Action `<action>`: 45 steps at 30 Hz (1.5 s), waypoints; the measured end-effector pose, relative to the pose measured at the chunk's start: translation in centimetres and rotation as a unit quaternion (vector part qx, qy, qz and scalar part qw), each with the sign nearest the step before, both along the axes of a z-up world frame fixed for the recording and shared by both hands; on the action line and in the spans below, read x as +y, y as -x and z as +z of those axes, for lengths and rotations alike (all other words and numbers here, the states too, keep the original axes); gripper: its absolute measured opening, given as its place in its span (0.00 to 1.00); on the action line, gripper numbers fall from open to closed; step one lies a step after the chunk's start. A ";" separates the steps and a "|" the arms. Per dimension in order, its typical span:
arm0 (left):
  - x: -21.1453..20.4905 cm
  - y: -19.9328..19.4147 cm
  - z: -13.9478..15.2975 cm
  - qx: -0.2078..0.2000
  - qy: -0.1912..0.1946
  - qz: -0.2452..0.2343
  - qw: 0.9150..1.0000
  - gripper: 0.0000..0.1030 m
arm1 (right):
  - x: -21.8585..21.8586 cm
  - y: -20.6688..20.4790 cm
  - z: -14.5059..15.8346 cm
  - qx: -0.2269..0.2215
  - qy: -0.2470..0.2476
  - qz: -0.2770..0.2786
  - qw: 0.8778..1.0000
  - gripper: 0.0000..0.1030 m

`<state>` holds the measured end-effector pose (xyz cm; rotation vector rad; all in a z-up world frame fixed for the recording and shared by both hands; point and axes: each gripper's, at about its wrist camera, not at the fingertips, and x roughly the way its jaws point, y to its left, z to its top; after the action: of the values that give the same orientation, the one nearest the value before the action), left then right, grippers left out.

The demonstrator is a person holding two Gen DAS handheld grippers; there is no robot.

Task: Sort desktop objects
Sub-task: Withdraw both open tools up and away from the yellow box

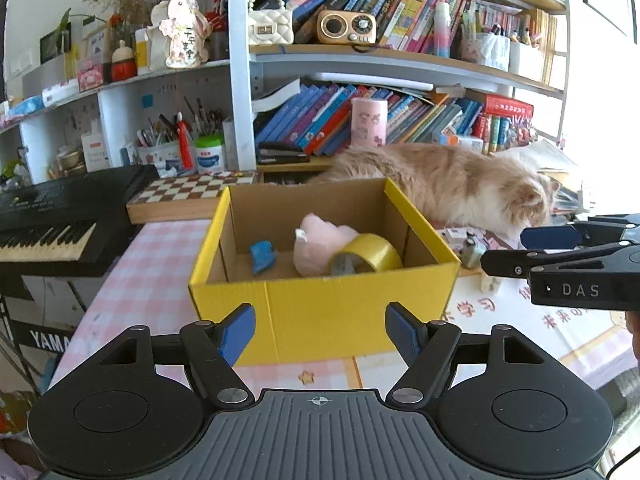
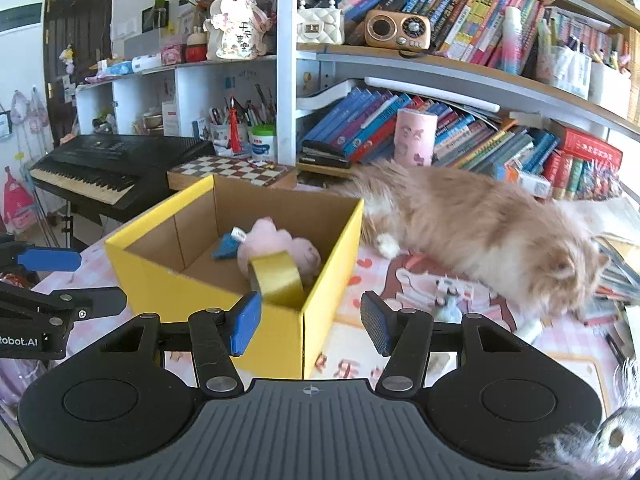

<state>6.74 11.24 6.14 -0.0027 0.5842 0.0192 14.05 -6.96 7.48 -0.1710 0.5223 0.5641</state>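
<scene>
A yellow cardboard box [image 1: 320, 312] [image 2: 272, 344] stands open on the pink checked tablecloth [image 1: 152, 272]. Inside lie a pink plush toy [image 1: 320, 242] [image 2: 280, 244], a yellow tape roll [image 1: 370, 254] [image 2: 280, 278] leaning on it, and a small blue object [image 1: 262, 256] [image 2: 225, 249]. My left gripper [image 1: 320, 330] hovers open and empty in front of the box's near wall. My right gripper [image 2: 311, 326] is open and empty at the box's near right corner. Each gripper shows in the other's view: right gripper [image 1: 502, 250], left gripper [image 2: 100, 280].
A fluffy orange-and-cream cat [image 1: 448, 184] [image 2: 480, 224] lies on the desk right of the box, over scattered small items, among them a little bottle [image 1: 472, 250]. A chessboard [image 1: 188, 196], a black keyboard [image 1: 60, 220] and packed bookshelves [image 1: 380, 120] stand behind.
</scene>
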 end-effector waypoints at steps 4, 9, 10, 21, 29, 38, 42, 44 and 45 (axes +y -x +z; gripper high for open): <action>-0.2 1.4 -0.6 0.009 0.010 -0.001 1.000 0.72 | -0.4 1.7 -0.6 0.006 0.005 -0.008 1.000 0.51; -0.6 3.1 -1.3 0.021 0.013 -0.002 1.000 0.72 | -0.8 3.6 -1.2 0.013 0.007 -0.017 1.000 0.51; -0.7 3.4 -1.4 0.023 0.014 -0.001 1.000 0.72 | -0.9 4.0 -1.3 0.014 0.006 -0.020 1.000 0.51; -0.5 6.0 -2.6 0.047 0.011 0.024 0.999 0.72 | -1.2 7.3 -2.9 0.031 -0.002 -0.035 0.999 0.51; -0.2 7.5 -3.5 0.057 0.017 0.035 0.998 0.73 | -0.7 9.6 -4.4 0.045 0.012 -0.033 0.998 0.52; -1.0 8.8 -4.2 0.060 0.033 0.029 0.997 0.73 | -0.2 11.3 -5.0 0.043 0.025 -0.028 0.998 0.52; -1.5 8.7 -4.2 0.059 0.025 0.014 0.998 0.73 | -0.1 11.5 -4.9 0.041 0.027 -0.028 0.998 0.52; -1.5 8.6 -4.3 0.062 0.029 0.011 0.998 0.73 | -0.1 11.5 -4.9 0.044 0.029 -0.028 0.998 0.52; -1.5 8.5 -4.4 0.064 0.030 0.010 0.997 0.73 | -0.2 11.5 -5.0 0.046 0.030 -0.029 0.998 0.52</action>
<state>-1.81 9.76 1.77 -0.0656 0.7128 0.0222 2.53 -7.12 2.53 -0.1874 0.6312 0.5016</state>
